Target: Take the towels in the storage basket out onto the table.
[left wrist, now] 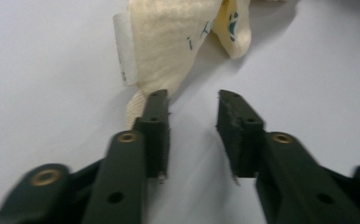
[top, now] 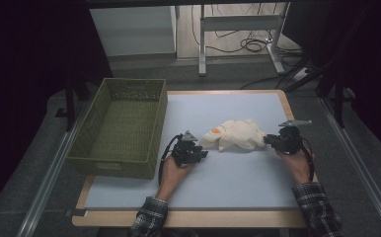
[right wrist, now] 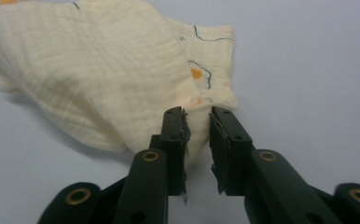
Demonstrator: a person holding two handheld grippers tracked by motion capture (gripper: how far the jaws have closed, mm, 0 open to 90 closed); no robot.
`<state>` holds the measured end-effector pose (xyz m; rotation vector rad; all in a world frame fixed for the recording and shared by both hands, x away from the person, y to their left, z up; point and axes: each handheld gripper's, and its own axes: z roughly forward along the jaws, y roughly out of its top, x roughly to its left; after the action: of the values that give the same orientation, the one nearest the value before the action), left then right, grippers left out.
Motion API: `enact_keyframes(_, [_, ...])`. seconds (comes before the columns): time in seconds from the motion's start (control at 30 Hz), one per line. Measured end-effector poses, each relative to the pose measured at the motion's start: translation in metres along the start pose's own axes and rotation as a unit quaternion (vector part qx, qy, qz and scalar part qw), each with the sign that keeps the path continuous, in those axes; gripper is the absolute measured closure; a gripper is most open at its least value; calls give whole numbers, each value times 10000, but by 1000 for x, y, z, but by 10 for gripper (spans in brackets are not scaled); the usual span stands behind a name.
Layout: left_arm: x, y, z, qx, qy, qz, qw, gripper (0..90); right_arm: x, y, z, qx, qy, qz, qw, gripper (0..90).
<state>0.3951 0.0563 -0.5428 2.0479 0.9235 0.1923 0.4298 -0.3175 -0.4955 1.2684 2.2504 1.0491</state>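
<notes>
no text on the cloth (left wrist: 169, 42) is legible.

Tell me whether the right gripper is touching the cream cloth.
Touching: in the right gripper view the cream cloth lies between the right gripper jaws, its fold against the left jaw.

An olive-green basket (top: 122, 129) stands on the table to the left of the left tongs, just beside them, its near corner hanging over the table's left edge. The pale blue mat (top: 238, 182) lies under both tongs and runs out past them on every side, with the wooden rim of the table (top: 188, 218) showing along its near edge. Well beyond the tongs, past the far end of the table, the grey legs of a metal frame (top: 239, 29) stand on a light floor, with black cables (top: 252, 45) coiled between them.
</notes>
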Motion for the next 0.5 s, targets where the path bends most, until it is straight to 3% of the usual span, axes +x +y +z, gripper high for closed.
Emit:
enact_keyframes(0.1, [3,-1,-2,-124,-23,-124,9998,520,3,5,-8,-99,85,-10,9999,687])
enact_keyframes(0.27, [8,-2,-7,-399,-16,-327,9987,453,23,16,-15,-173,363,-182,9990,654])
enact_keyframes(0.33, [8,2,-9,-496,102,-261,9984,418,34,20,-14,-192,517,-249,9982,643])
enact_keyframes(0.5, [11,16,-4,-310,341,-137,9988,362,64,33,-5,-143,803,-556,9951,622])
